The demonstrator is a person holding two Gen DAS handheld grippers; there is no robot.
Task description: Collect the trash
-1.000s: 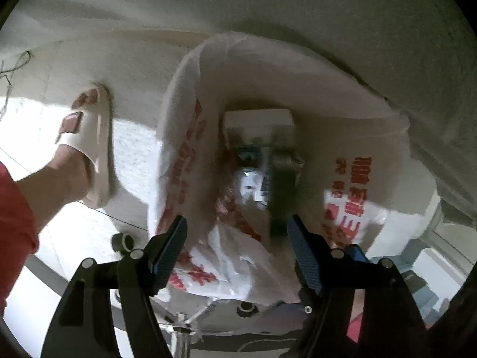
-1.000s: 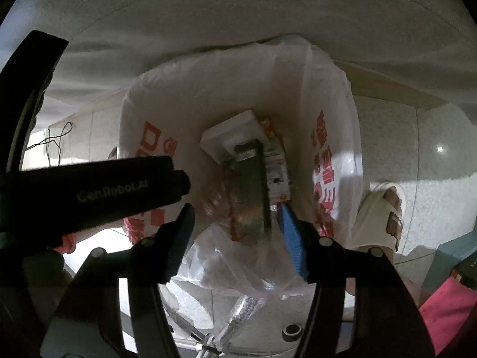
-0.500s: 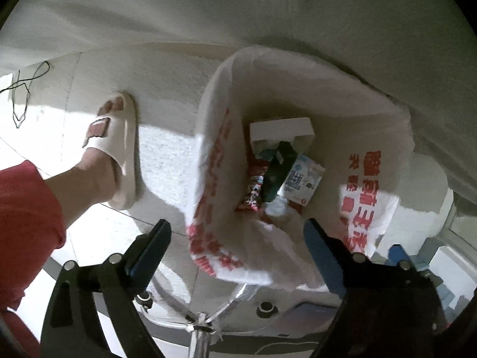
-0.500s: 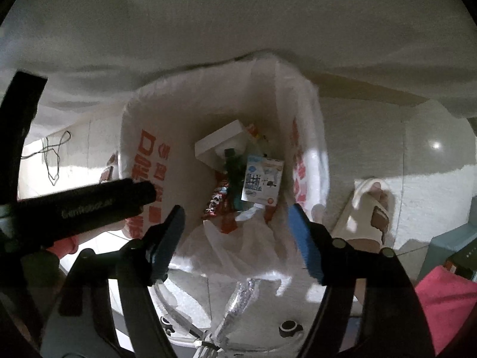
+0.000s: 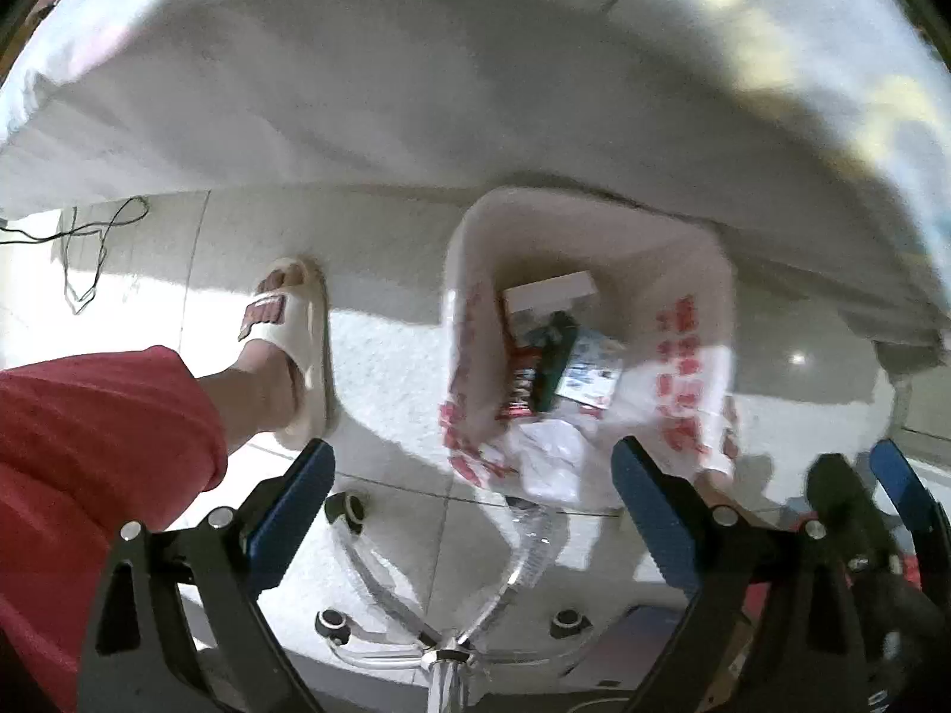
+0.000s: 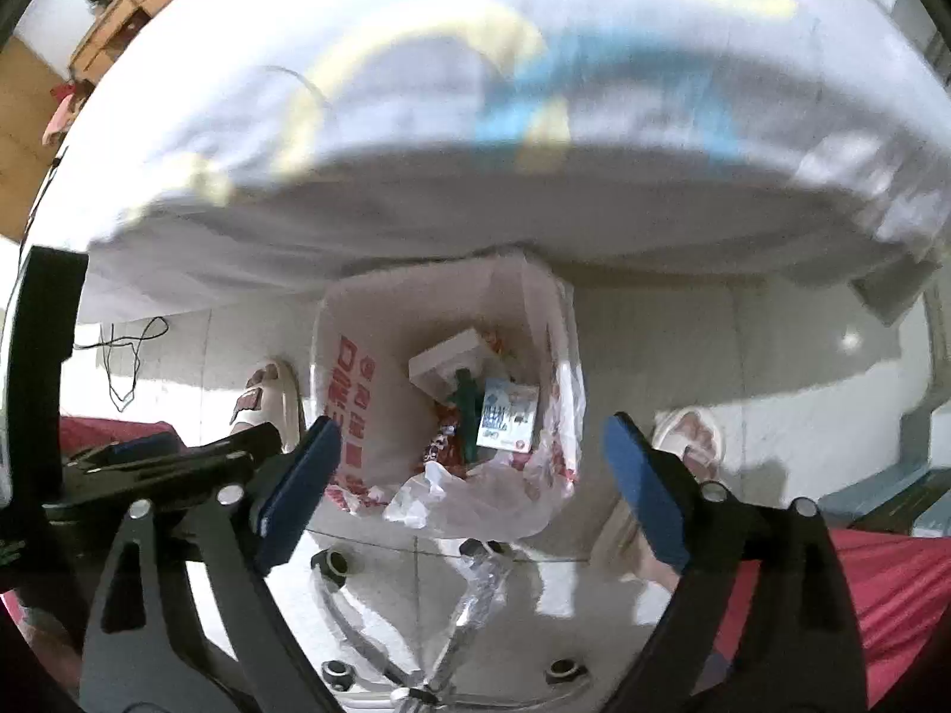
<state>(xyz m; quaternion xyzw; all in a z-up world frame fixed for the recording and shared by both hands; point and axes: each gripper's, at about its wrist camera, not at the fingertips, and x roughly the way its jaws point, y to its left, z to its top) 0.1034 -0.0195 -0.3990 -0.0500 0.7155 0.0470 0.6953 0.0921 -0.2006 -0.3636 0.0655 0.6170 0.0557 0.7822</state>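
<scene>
A white plastic bag with red print [image 5: 695, 356] [image 6: 350, 392] stands open on the floor below a white-clothed table. Inside lie a white box [image 5: 550, 291] [image 6: 446, 356], a dark green pack [image 5: 556, 356] [image 6: 466, 410], a red wrapper [image 5: 520, 386] and a blue-and-white carton [image 5: 591, 377] [image 6: 505, 419]. My left gripper [image 5: 472, 511] is open and empty, high above the bag's near left side. My right gripper [image 6: 472, 481] is open and empty, above the bag's near rim. The left gripper [image 6: 160, 457] shows at the left of the right wrist view.
A white tablecloth [image 5: 416, 89] [image 6: 475, 178] overhangs the bag. My feet in white slippers [image 5: 297, 356] [image 6: 689, 439] stand either side of it, with red shorts [image 5: 89, 445]. A chair's chrome caster base [image 5: 446, 647] [image 6: 428, 683] is beneath me. A black cable [image 5: 89, 249] lies left.
Both grippers have risen and pulled back from the bag, which now looks smaller. The green pack seen between the fingers a second ago now lies in the bag. The table top has come into sight.
</scene>
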